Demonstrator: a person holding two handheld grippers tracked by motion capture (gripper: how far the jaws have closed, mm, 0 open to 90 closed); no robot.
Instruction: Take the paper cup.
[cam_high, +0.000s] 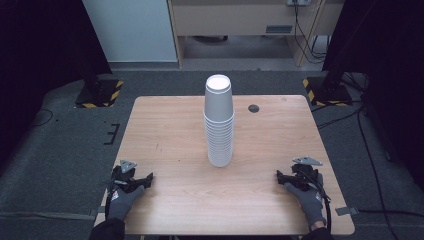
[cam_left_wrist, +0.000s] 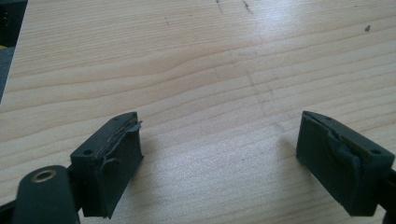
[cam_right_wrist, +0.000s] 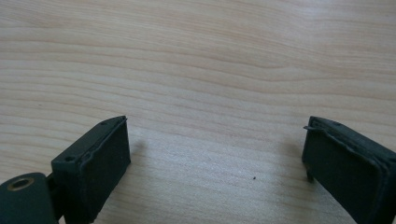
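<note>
A tall stack of white paper cups (cam_high: 219, 122) is being shown upright at the middle of the light wooden table (cam_high: 170, 130). The left gripper (cam_high: 141, 181) and right gripper (cam_high: 283, 177) are being rested near the table's front corners, jaws spread wide and empty.

matt light wood table (cam_high: 175, 130), white paper cups (cam_high: 219, 120), rubbery black fingers (cam_left_wrist: 112, 163)
</note>
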